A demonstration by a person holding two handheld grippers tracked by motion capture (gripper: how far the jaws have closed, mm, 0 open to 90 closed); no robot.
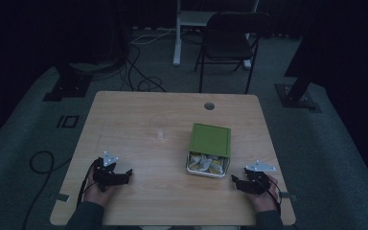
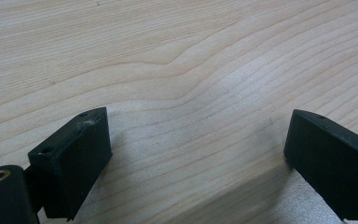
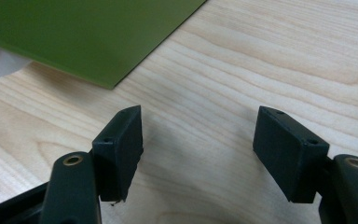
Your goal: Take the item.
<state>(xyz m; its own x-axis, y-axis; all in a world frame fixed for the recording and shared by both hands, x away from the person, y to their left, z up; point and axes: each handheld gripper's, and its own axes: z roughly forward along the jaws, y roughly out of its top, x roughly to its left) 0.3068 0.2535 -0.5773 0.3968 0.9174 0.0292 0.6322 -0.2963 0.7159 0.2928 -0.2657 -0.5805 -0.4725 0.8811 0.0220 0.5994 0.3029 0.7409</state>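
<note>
we list: one wooden table [image 1: 139, 115]. one white box [image 1: 207, 165] with snacks inside, its green lid [image 1: 211, 139] slid partway back, right of centre. our left gripper [image 1: 122, 176] rests at the near left, jaws wide apart over bare wood, well apart from the box. our right gripper [image 1: 236, 182] sits just right of the box, jaws apart, nothing between them.

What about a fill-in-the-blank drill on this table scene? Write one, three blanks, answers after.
1. The lid lying partly over the white box is ____ in colour.
2. The right hand-held gripper has its jaws ____, with nothing between them.
3. Behind the table stands a folding ____.

Answers: green; open; chair
</note>
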